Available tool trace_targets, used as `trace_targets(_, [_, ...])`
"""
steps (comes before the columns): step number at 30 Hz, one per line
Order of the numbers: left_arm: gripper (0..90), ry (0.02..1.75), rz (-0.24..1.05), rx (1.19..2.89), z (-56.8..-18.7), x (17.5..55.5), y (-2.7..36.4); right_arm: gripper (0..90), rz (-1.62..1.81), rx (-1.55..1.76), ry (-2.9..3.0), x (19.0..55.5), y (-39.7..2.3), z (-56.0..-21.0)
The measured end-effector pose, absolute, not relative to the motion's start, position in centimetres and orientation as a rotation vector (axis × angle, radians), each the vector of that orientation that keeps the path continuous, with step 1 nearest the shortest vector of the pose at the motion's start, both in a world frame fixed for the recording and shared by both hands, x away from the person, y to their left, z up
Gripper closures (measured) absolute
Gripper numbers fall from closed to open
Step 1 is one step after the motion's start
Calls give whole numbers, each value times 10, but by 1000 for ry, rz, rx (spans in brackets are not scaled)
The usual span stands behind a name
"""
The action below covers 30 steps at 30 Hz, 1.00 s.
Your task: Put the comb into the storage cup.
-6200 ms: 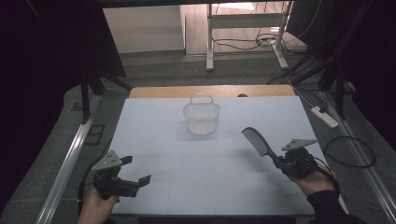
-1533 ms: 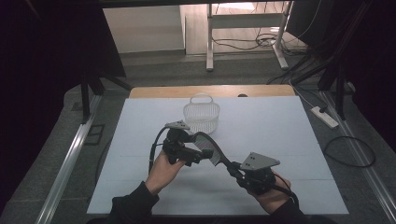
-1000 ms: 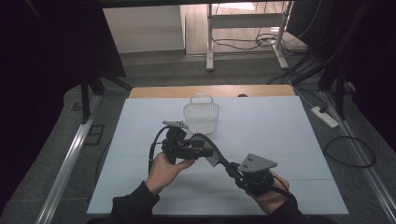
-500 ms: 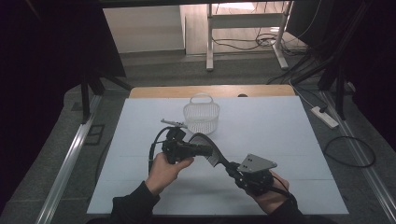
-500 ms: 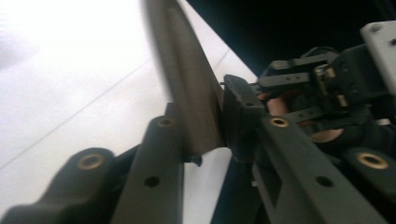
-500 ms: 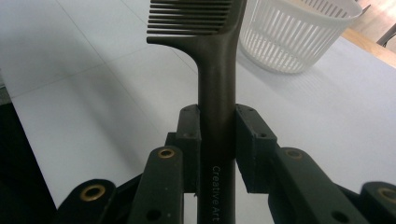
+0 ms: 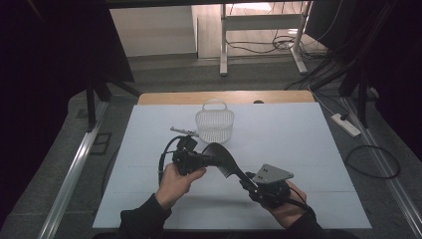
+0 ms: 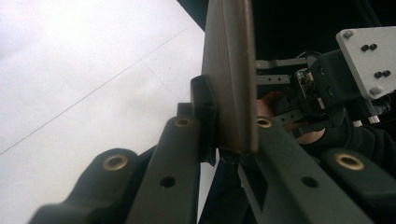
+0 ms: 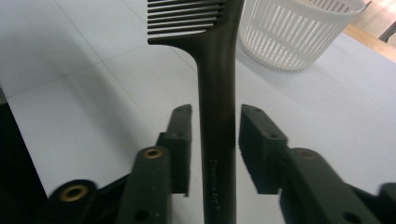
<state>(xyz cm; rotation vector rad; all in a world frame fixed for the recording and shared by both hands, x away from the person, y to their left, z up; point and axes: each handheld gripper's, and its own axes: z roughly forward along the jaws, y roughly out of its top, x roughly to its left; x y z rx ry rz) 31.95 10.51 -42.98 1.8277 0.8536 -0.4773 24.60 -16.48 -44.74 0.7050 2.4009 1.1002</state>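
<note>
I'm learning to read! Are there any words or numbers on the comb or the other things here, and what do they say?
"Creative Art" with a small mark after it: pale letters running along the handle of the dark comb, in the right gripper view; the last letters are a bit blurred, so that reading is my best one.
White basket: no writing to be seen.
Table: no writing to be seen.

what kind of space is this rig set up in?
Probably a lab or workshop recording bay: a white table inside dark curtains, with loose cables and a power strip on the floor, and metal rails alongside.
</note>
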Motion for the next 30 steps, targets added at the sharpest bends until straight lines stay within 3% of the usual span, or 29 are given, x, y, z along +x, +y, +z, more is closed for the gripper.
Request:
trace_targets(18, [873, 843, -393, 1847, -420, 319, 112, 309, 1157, 757, 2461, 254, -177, -444])
trace_targets(30, [873, 831, -330, 1865, -412, 321, 121, 214, 1158, 786, 2481, 257, -191, -442])
